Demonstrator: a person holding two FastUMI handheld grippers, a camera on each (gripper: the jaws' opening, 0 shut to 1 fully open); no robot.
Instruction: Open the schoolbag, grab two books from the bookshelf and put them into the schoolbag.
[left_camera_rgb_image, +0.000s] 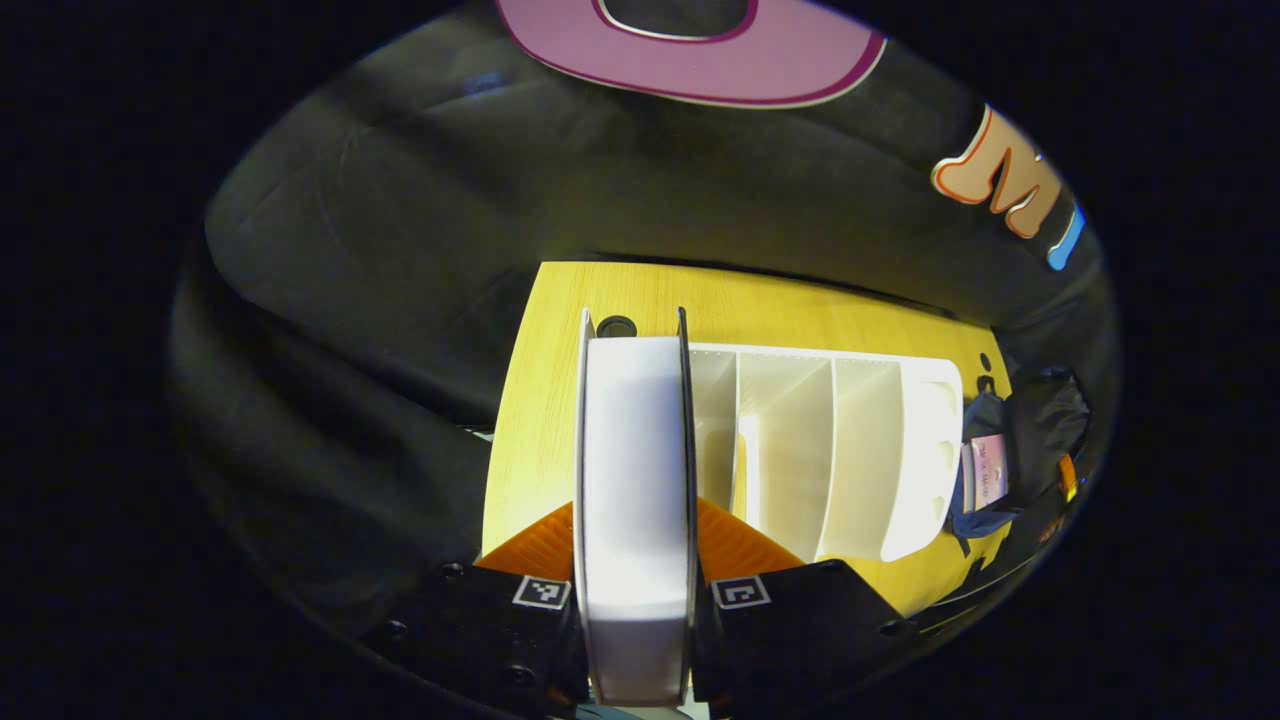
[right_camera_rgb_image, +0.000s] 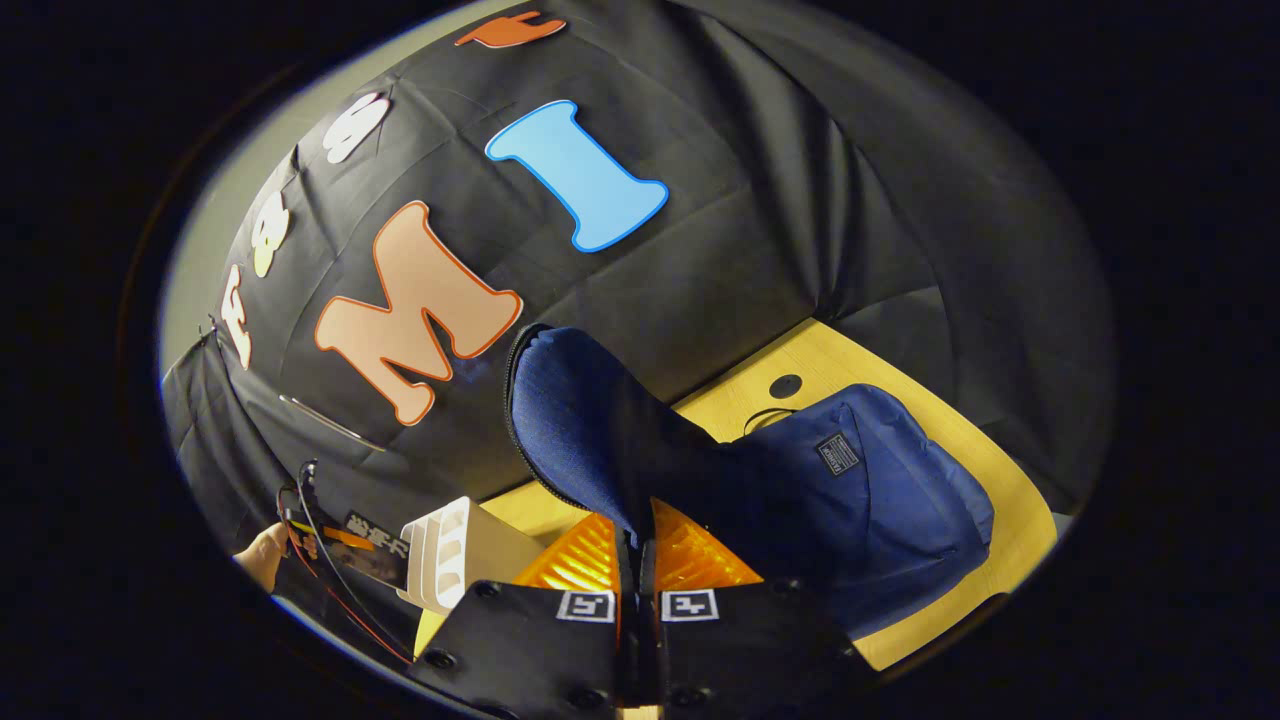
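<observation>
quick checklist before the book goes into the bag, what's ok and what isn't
1. Left gripper shut on the book: ok, both fingers press its covers.
2. Book free of the bookshelf: ok, held in front of it.
3. Right gripper clamping the schoolbag flap: ok, flap pulled up.
4. Schoolbag resting on the table: ok.
5. Opening wide enough for the book: cannot tell, the flap hides it.
6. Second book's whereabouts: cannot tell.

- Your tabletop (left_camera_rgb_image: 540, 420) looks like pale wood with a smooth, faintly grained finish.
- The bookshelf (left_camera_rgb_image: 850, 450) reads as smooth matt white plastic.
- Your schoolbag (right_camera_rgb_image: 850, 490) is woven blue cloth, matt.
- The book (left_camera_rgb_image: 635, 480) shows white paper edges.
</observation>
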